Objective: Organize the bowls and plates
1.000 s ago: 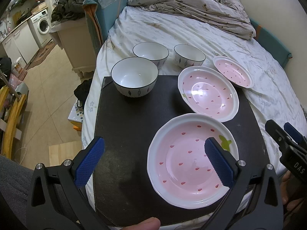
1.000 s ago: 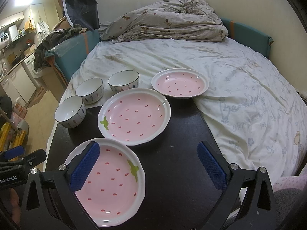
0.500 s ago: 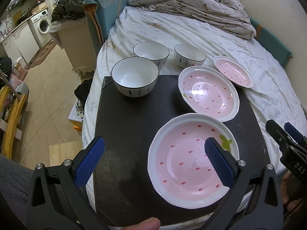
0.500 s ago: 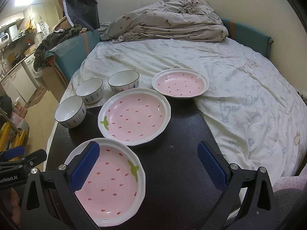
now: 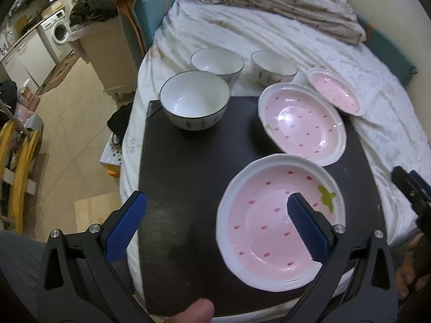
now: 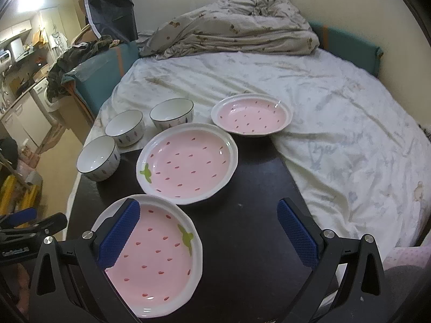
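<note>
The left gripper [image 5: 215, 218], a black two-finger tool with blue ribbed pads, hangs above the near end of a black rectangular mat [image 5: 188, 167] with its fingers spread wide apart and nothing between them; in its own view the right pad lies over the nearest pink, strawberry-patterned ceramic plate with a white scalloped rim [image 5: 269, 231]. The right gripper [image 6: 208, 232], of the same make, is likewise spread wide and empty, its left pad lying over that same nearest plate [image 6: 161, 258] in the right wrist view. Beyond it on the mat sits a second pink strawberry plate [image 6: 188, 162], just beside the first. A third, smaller pink strawberry plate [image 6: 252, 114] sits further back, at the far edge of the mat where it meets the white printed bedsheet [image 6: 336, 123]. Three white ceramic bowls with dark rims and small leaf marks stand to the left: the nearest bowl [image 5: 194, 102] on the far left corner of the mat, the middle bowl [image 5: 216, 63] and the far bowl [image 5: 273, 67] behind it on the sheet. A crumpled grey duvet [image 6: 229, 35] is heaped at the far end of the bed.
</note>
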Motion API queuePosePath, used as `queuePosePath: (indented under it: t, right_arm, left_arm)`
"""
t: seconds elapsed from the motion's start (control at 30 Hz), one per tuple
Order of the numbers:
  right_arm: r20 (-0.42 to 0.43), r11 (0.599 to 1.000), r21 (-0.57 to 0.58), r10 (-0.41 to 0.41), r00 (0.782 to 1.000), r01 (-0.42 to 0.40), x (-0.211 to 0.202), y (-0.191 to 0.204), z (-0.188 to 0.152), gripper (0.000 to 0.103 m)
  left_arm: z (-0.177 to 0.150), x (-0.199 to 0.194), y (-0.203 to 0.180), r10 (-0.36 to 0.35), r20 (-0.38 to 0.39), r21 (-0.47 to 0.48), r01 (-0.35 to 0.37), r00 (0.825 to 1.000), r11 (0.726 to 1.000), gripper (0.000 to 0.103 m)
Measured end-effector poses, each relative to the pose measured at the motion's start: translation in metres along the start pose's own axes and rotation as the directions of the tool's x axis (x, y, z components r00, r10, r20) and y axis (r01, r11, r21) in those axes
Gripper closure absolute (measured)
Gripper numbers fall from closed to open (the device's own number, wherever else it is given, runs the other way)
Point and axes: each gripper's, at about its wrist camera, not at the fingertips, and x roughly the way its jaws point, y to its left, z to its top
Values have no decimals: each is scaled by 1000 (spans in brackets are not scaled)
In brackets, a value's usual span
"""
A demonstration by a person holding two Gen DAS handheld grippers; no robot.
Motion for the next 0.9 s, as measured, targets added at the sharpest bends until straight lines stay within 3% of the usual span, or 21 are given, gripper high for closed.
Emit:
queuePosePath:
  t: [0.27, 0.4, 0.53, 0.6, 0.63, 0.7, 0.8, 0.9]
  right_arm:
    - [-121, 999, -15, 44, 992, -46, 11, -7, 11, 0]
    - [-157, 999, -2, 34, 987, -35, 19, -14, 17, 0]
    - [-273, 990, 16, 140, 952, -141, 44, -17, 17, 0]
    - [-301, 991, 15, 135, 944, -136, 55, -18, 14, 0]
    - [-343, 989, 49, 151, 927, -143, 67, -23, 9, 0]
    - [-406, 982, 121, 184, 895, -147, 83, -34, 0, 14]
    - [-482, 970, 220, 202, 853, -106, 104, -52, -16, 25]
    - [-527, 953, 281, 250, 813, -111, 111, -58, -27, 32]
  left_arm:
    - [14, 18, 4, -67, -134, -22, 65, 989, 998, 0]
    - [12, 39, 6, -148, -261, -86, 130, 954, 988, 1]
    - [9, 51, 6, -153, -291, -98, 129, 944, 987, 6]
    - [6, 59, 10, -178, -315, -141, 140, 932, 980, 15]
    - [5, 64, 13, -194, -325, -166, 146, 925, 975, 21]
    - [2, 75, 17, -220, -344, -205, 155, 913, 966, 23]
    - [-3, 91, 16, -226, -376, -212, 154, 899, 965, 25]
    - [-8, 103, 12, -225, -413, -204, 152, 883, 967, 40]
